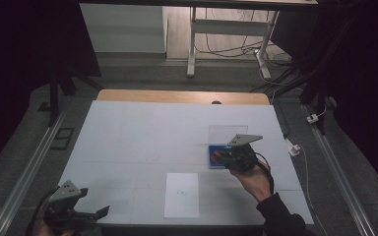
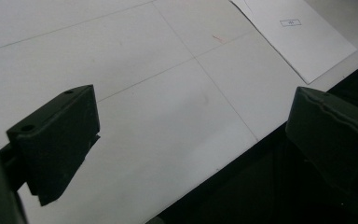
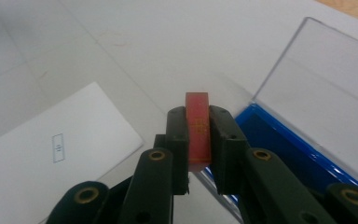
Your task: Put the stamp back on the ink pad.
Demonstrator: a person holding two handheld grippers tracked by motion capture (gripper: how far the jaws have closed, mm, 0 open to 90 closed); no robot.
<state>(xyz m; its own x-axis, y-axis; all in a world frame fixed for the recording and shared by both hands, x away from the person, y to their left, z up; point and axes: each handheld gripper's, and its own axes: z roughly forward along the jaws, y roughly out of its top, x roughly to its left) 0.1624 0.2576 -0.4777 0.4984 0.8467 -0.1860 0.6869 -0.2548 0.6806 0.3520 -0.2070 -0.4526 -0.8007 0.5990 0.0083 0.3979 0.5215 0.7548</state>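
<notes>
Dim light is falling over a white desk (image 1: 142, 137) with a wooden strip showing along its far edge, cables trailing on the floor beyond. Over toward the right edge of the desk, the right tongs (image 3: 198, 128) are pinching a small red block (image 3: 198, 126) upright between their black pads, holding it just above the near left rim of a blue box (image 3: 284, 149). That blue box is lying open on the desk, its clear lid (image 3: 326, 93) folded back toward the far edge. In the high view the right tongs (image 1: 234, 156) are hovering right over the box. A white sheet of paper (image 1: 182, 194) with a small printed mark is resting near the front edge, around the middle. Down at the front left corner, the left tongs (image 2: 186, 140) are sitting spread wide with nothing between them, hanging over the desk's front edge.
</notes>
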